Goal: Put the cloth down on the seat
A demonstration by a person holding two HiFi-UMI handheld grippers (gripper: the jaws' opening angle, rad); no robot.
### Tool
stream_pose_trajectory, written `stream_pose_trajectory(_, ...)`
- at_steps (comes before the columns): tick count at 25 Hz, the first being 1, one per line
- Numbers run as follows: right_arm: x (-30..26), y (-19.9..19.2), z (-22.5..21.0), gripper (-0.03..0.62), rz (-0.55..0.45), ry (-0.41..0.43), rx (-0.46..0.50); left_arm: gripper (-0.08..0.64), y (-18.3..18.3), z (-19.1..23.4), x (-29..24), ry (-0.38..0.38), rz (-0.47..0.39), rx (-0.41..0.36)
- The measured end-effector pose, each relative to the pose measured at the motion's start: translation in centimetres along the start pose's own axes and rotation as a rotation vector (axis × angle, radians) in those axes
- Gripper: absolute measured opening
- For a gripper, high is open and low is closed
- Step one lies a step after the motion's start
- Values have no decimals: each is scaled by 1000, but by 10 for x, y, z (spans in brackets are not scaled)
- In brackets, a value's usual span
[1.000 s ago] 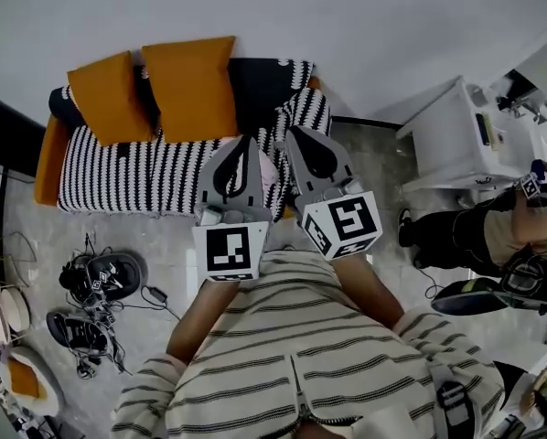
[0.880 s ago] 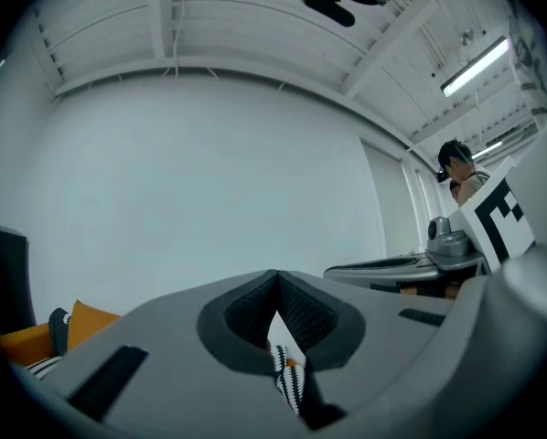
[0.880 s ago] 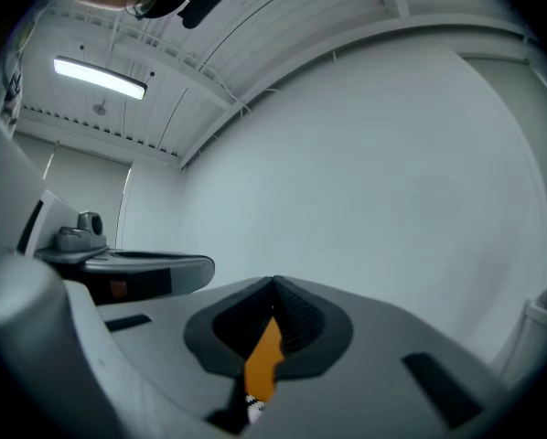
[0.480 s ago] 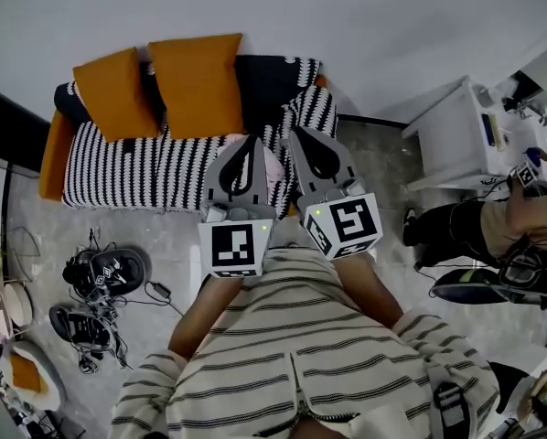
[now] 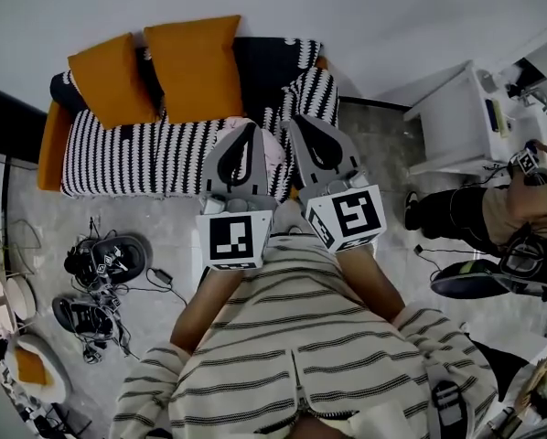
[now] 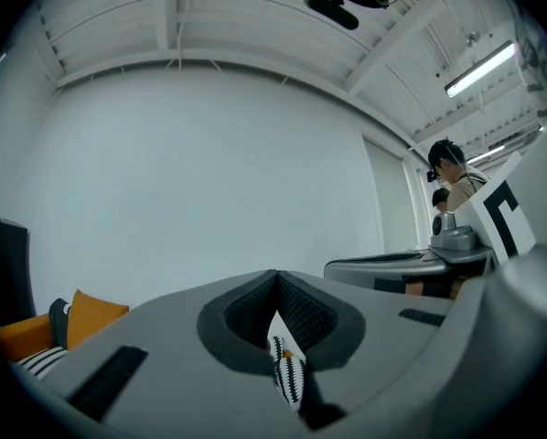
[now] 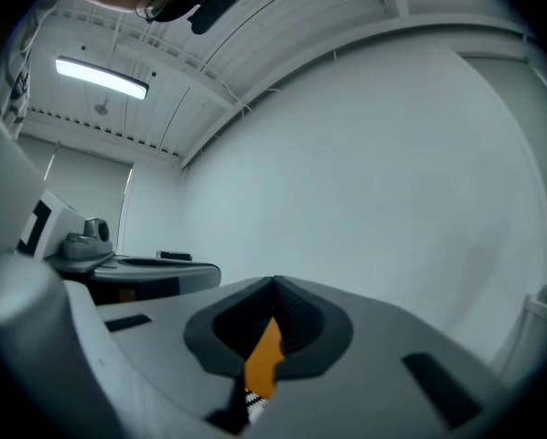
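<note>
A pale pink cloth (image 5: 271, 150) shows between my two grippers and seems to lie on the sofa's black-and-white striped seat (image 5: 136, 158); the grippers hide part of it. My left gripper (image 5: 250, 128) and right gripper (image 5: 297, 122) are held side by side, level, pointing over the seat's front edge. In the left gripper view the left gripper (image 6: 275, 279) has its jaws together, with only a sliver of striped cover seen past them. The right gripper (image 7: 273, 287) is likewise shut and empty, a strip of orange behind it.
Two orange cushions (image 5: 196, 67) lean on the sofa back. Shoes and cables (image 5: 100, 268) litter the floor at the left. A white cabinet (image 5: 456, 122) and another person (image 5: 493, 213) are at the right. My striped sleeves (image 5: 301, 337) fill the foreground.
The picture has shifted a little, so the sofa sits slightly higher. Both grippers stay side by side, shut, over the seat's front edge.
</note>
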State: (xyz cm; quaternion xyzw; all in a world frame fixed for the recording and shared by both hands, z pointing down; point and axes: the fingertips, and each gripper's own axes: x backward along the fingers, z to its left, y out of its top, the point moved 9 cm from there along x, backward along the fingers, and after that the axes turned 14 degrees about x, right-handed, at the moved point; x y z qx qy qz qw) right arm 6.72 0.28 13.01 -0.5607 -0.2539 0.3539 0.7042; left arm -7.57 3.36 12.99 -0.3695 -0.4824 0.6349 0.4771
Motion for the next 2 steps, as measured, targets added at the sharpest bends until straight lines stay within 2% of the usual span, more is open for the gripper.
stream_pose_trajectory(2, 0, -1, 1, 14, -1, -2, 2, 3, -1, 2, 1, 1, 2, 3)
